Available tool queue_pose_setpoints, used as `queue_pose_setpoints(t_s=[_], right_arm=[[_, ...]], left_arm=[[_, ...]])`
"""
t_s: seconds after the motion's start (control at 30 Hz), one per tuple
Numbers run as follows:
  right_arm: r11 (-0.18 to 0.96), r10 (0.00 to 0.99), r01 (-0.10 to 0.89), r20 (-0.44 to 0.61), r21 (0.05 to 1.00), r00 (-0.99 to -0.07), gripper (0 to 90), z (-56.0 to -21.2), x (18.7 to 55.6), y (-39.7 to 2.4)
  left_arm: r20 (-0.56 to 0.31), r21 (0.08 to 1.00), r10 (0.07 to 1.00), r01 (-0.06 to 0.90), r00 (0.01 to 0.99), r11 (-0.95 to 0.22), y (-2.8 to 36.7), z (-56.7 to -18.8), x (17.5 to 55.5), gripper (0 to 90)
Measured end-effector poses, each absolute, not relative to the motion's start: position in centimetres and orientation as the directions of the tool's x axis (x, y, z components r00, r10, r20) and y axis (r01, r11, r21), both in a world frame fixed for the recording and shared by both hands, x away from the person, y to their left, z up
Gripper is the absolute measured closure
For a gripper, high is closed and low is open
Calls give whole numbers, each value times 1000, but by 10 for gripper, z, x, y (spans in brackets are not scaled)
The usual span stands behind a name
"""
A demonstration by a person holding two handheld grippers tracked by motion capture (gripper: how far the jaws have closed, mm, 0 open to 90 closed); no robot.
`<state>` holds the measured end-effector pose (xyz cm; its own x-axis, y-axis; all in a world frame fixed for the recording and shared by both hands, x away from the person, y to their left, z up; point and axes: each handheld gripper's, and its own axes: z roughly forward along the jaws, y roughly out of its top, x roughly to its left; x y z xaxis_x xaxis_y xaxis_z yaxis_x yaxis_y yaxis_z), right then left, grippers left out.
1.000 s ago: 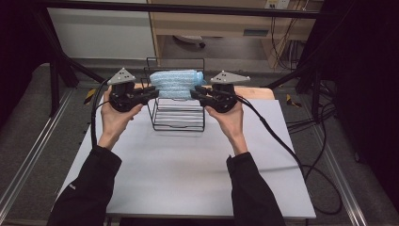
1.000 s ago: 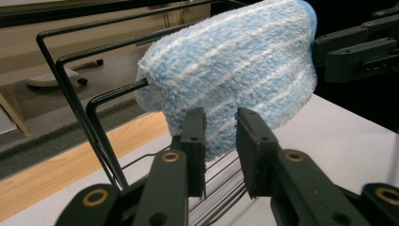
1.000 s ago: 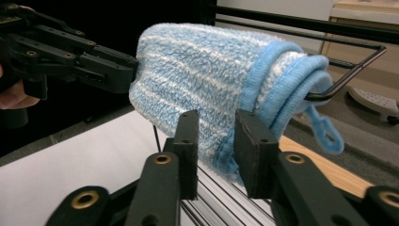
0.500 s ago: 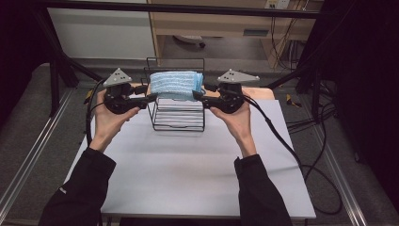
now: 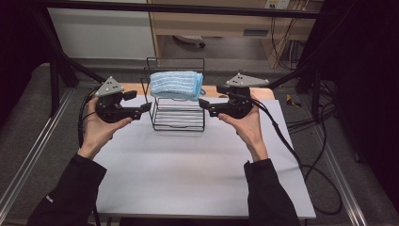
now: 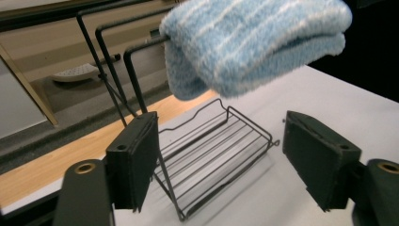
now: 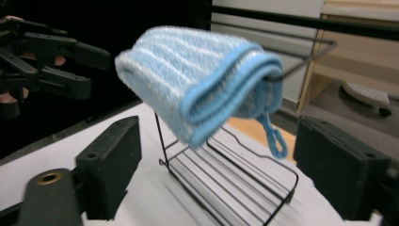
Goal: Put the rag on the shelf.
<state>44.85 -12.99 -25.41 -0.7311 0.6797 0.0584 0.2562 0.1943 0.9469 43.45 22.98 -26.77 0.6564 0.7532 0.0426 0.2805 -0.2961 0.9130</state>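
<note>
Evidently the placing step was complete: the towel (image 5: pixel 176 85) lay folded over the top bars of the rack (image 5: pixel 179 117). Left of the rack, the left gripper (image 5: pixel 141 108) stood wide open, holding nothing. Right of the rack, the right gripper (image 5: pixel 205 106) stood likewise open and empty. Next move: probably withdrawal from the rack without snagging the towel.

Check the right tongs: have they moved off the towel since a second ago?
Yes. The right tongs have pulled back rightward, away from the wire rack, and now hang open beside it; the blue towel rests on the rack's upper bars.
</note>
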Motion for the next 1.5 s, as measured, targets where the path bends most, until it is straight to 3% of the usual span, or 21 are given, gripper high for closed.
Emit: queue_pose_setpoints(t_s=[0.57, 1.03, 1.5], right_arm=[[204, 698, 317, 90, 926, -711, 29, -291, 426, -173], [264, 708, 393, 99, 881, -699, 6, -351, 404, -198], [256, 706, 448, 151, 857, -692, 6, -407, 380, -232]], left_arm=[[-8, 887, 759, 355, 651, -295, 247, -322, 410, 65], [-51, 862, 742, 405, 669, -306, 256, -374, 389, 56], [-67, 844, 743, 435, 666, -313, 273, -412, 370, 68]])
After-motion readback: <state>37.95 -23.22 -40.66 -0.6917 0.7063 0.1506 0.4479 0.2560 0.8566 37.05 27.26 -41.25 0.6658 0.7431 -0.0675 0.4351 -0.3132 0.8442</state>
